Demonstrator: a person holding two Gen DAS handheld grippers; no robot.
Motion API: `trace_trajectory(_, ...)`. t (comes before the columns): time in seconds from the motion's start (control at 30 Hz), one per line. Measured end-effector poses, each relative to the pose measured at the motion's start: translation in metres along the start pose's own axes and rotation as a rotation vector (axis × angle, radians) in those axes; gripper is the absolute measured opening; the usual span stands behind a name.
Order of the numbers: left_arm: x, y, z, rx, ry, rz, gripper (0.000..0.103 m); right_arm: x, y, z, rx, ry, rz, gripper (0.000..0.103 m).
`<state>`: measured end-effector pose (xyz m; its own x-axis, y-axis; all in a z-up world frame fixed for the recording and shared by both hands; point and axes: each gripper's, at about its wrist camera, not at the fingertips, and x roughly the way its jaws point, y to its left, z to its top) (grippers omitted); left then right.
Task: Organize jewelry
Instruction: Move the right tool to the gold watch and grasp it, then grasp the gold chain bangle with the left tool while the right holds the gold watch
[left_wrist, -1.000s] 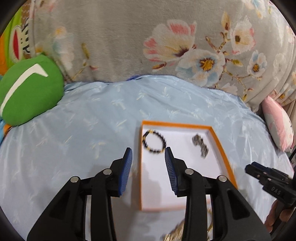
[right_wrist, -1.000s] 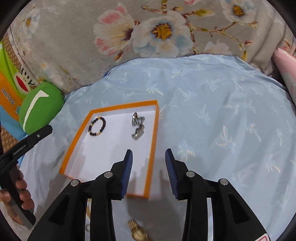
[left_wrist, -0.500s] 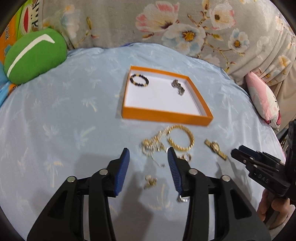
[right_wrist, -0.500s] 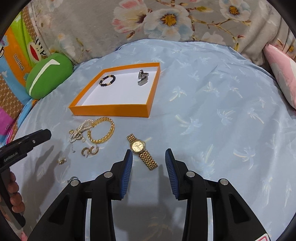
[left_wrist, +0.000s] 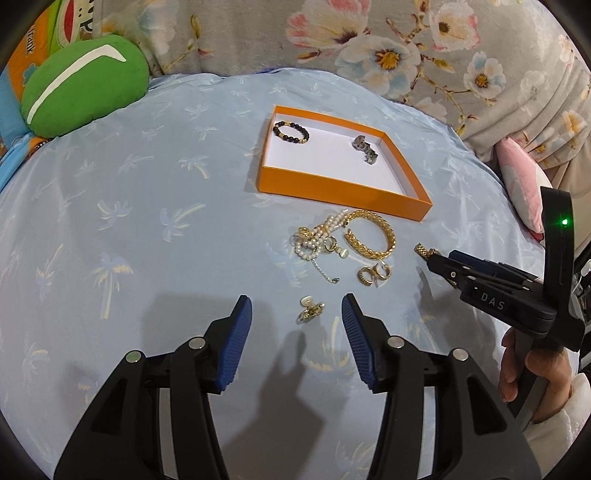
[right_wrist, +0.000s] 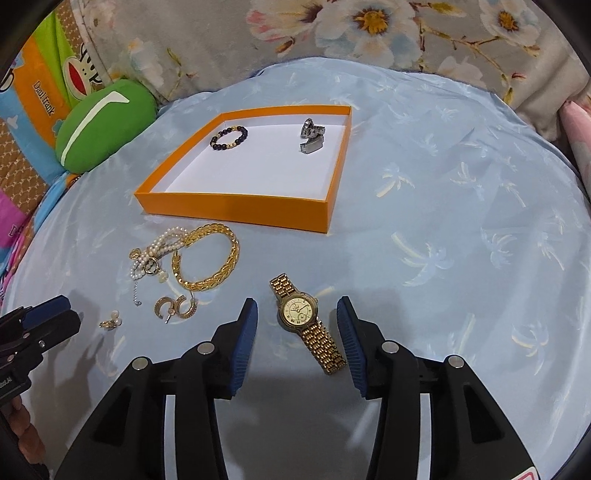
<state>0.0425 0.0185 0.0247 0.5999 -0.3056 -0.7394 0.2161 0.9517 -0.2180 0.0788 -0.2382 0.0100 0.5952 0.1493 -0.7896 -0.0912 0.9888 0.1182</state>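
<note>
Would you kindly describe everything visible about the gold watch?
The gold watch lies flat, face up, on the blue palm-print bedspread, outside the orange tray. It has a round pale-gold dial with dark markers and a metal link band. It sits between the open right gripper's fingers, apparently untouched.

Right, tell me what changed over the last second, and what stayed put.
Both grippers drew back from over the orange tray, open throughout. The left gripper now brackets a small pearl earring; the right gripper brackets the gold watch. Nothing was grasped or released. The beaded bracelet and silver piece remain in the tray.
</note>
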Motion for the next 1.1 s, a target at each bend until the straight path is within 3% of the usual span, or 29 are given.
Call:
trace_trajectory(0.2,0.002,0.006,0.002,-0.015,0.003,0.0,0.049,0.004,0.005,-0.003,-0.019,-0.003,-0.007,0.043)
trace_trajectory(0.33,0.007,0.003,0.008,-0.005,0.005,-0.004,0.049,0.004,0.005,-0.004,-0.01,-0.003,-0.006,0.022)
trace_trajectory(0.73,0.052,-0.02,0.05,0.046,0.02,-0.046,0.049,-0.003,0.007,-0.018,0.028,-0.036,0.002,0.022)
trace_trajectory(0.93,0.067,-0.019,0.058,0.043,0.033,-0.026,0.049,-0.003,0.004,-0.018,0.045,-0.041,0.019,0.022)
trace_trajectory(1.1,0.075,-0.01,0.051,0.051,0.059,0.036,0.048,-0.003,0.002,-0.018,0.048,-0.041,0.025,0.022)
